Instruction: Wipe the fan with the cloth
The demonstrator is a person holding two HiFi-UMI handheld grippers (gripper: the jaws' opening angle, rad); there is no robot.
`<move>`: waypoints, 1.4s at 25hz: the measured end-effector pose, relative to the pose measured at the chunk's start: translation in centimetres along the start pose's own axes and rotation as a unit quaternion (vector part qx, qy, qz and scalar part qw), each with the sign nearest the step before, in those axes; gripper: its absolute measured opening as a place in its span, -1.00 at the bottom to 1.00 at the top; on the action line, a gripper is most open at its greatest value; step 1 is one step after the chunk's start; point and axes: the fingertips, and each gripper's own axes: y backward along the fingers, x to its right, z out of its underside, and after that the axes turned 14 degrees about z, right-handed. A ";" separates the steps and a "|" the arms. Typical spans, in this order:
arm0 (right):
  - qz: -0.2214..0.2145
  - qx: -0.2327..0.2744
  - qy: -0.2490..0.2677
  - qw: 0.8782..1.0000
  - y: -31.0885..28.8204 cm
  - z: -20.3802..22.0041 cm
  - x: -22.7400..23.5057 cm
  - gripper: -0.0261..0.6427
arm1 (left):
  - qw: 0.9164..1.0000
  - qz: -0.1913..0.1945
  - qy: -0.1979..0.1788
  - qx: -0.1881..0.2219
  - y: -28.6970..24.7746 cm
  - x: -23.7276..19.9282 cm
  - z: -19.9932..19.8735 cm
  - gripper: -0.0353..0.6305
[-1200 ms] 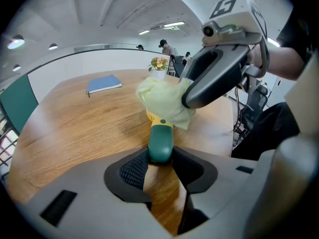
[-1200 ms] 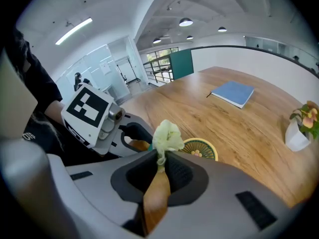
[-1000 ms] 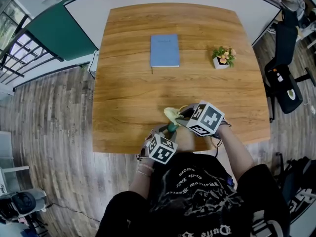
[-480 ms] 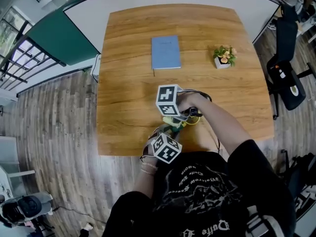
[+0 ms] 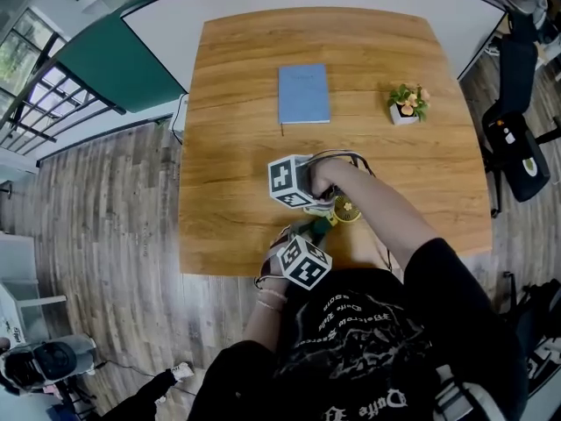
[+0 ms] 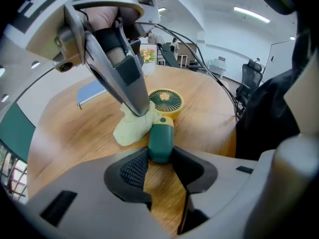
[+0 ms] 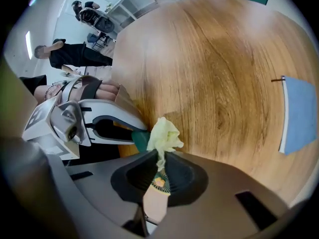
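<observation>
Head view.
Student: Where does the fan (image 5: 345, 208) lie?
Tutor: On the wooden table (image 5: 237, 147), near its lower edge, at lower centre of the frame. Its long axis runs diagonally, with the green handle at lower left and the yellow head at upper right. The left gripper (image 5: 308, 233) meets the handle end from below, and the right gripper (image 5: 321, 209) reaches over the fan from above. A blue notebook (image 5: 304, 94) and a potted plant (image 5: 408, 102) sit well apart, in the table's upper part. The marker cubes and a hand cover both grips here.

Left gripper view.
Student: What does this view add?
Tutor: The left grip. The left jaws are closed on the butt of the green handle at lower centre. The handle points straight away from the camera to the round head at frame centre, whose grille faces up. The pale yellow-green cloth (image 6: 130, 128) is bunched just left of the handle's neck, touching it. The right gripper's fingers (image 6: 124, 81) come down onto it from upper left.

Right gripper view.
Student: And the right claw?
Tutor: It is nearly closed, nipping a thin fold of the cloth, and the rest of the cloth billows above at centre. The grille shows through the narrow gap below. The green handle leads left into the left gripper. Only this view shows a person (image 7: 70, 54) standing at upper left.
</observation>
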 end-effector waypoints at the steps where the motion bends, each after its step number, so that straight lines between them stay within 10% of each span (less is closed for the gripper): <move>1: 0.002 -0.003 0.002 1.000 0.0 0.1 0.2 -0.77 | 1.000 0.001 -0.001 -0.002 0.0 0.0 0.0 -0.38; 12: 0.024 0.008 -0.036 0.999 0.5 1.8 3.9 -0.77 | 1.000 -0.008 -0.006 -0.013 0.1 -0.2 0.0 -0.38; 28: -0.064 0.165 -0.136 0.975 0.0 7.1 6.1 -0.78 | 1.000 0.008 0.022 -0.003 0.7 -1.1 0.2 -0.37; 35: -0.057 0.228 -0.094 0.968 -1.1 8.4 4.7 -0.78 | 0.999 0.017 0.041 0.002 0.6 -1.6 0.2 -0.37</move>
